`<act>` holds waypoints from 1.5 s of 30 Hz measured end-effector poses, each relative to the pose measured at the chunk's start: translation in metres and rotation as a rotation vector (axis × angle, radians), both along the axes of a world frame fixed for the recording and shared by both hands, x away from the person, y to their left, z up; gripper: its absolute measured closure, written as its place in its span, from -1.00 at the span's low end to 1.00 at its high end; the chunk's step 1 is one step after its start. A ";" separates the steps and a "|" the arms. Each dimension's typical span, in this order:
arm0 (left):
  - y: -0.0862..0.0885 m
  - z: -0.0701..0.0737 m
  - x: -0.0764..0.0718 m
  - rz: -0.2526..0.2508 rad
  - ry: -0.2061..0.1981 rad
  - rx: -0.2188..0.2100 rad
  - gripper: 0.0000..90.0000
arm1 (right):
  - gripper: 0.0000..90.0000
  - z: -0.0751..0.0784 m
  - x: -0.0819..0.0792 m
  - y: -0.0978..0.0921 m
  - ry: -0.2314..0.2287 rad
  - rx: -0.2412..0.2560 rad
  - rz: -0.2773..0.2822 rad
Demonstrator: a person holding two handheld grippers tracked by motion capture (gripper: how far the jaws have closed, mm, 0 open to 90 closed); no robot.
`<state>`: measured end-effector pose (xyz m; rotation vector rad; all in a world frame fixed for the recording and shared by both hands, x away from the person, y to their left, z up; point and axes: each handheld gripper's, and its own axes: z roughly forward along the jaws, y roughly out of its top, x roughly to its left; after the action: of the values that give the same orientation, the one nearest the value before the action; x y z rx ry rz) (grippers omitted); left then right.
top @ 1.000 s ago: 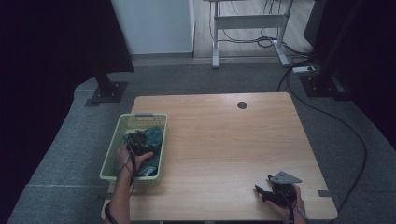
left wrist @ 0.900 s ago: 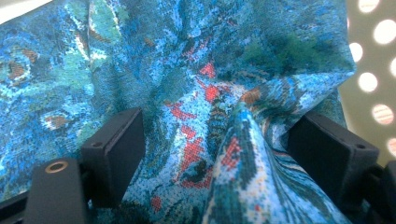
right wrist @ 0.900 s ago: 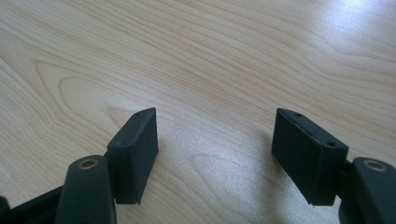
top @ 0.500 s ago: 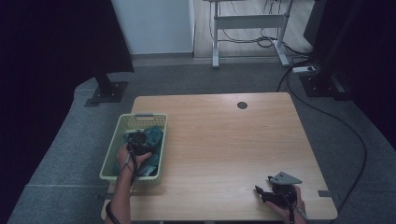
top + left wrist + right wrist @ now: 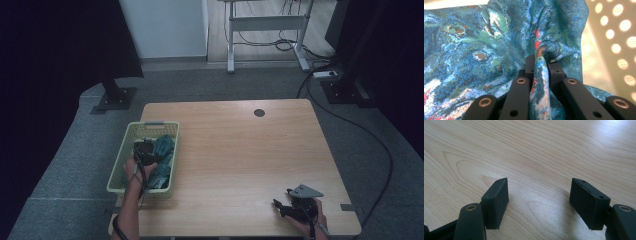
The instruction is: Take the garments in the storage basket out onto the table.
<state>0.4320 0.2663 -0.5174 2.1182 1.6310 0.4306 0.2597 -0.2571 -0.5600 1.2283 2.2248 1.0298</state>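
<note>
High view is showing the pale green basket (image 5: 118,172) sitting at the left edge of the desk (image 5: 240,150), with the blue patterned cloth (image 5: 164,150) bunched inside it. The left hand-held gripper (image 5: 144,150) is reaching down into the basket, and compared with a second ago it is sitting in almost the same spot, so little is changing in position. What matters is showing in the left gripper view: the left hand-held gripper (image 5: 541,67) is clamping a raised fold of the blue patterned cloth (image 5: 486,40) between its jaws, the fabric pinched into a ridge running down between them, with the basket's perforated wall (image 5: 616,30) lying just beside to the right. My reading is that the grasp is now being secured, which is readying the cloth for lifting out of the basket.

Moving across, the middle of the desk is lying bare apart from a small dark round hole (image 5: 259,113) near the far edge. At the right near corner, the right hand-held gripper (image 5: 282,207) is resting close to the wood, barely shifting from where it was a second ago. In the right gripper view, the right hand-held gripper (image 5: 539,200) is standing with its jaws wide apart over bare wood, holding nothing, apparently waiting to receive or spread the cloth.
</note>
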 end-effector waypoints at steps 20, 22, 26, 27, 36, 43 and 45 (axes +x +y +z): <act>0.010 0.042 -0.024 -0.029 -0.161 -0.070 0.86 | -0.31 0.000 0.000 0.000 0.001 0.000 0.000; 0.009 0.047 -0.026 -0.034 -0.177 -0.078 0.86 | -0.31 0.000 0.000 0.000 0.000 0.000 0.000; 0.009 0.054 -0.030 -0.039 -0.204 -0.086 0.86 | -0.31 0.000 0.000 0.000 0.001 0.000 0.000; 0.008 0.055 -0.031 -0.040 -0.207 -0.089 0.86 | -0.31 0.000 0.000 0.000 0.001 0.000 0.000; 0.005 0.067 -0.038 -0.056 -0.242 -0.096 0.86 | -0.31 0.000 0.000 0.000 0.001 0.000 0.000; 0.006 0.078 -0.043 -0.065 -0.268 -0.098 0.86 | -0.31 0.000 0.000 0.000 0.001 0.000 0.000; 0.006 0.081 -0.044 -0.067 -0.275 -0.100 0.86 | -0.31 0.000 0.000 0.000 0.001 0.000 0.000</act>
<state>0.3880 0.2724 -0.4362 1.9368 1.3932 0.5781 0.2597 -0.2571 -0.5599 1.2285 2.2254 1.0295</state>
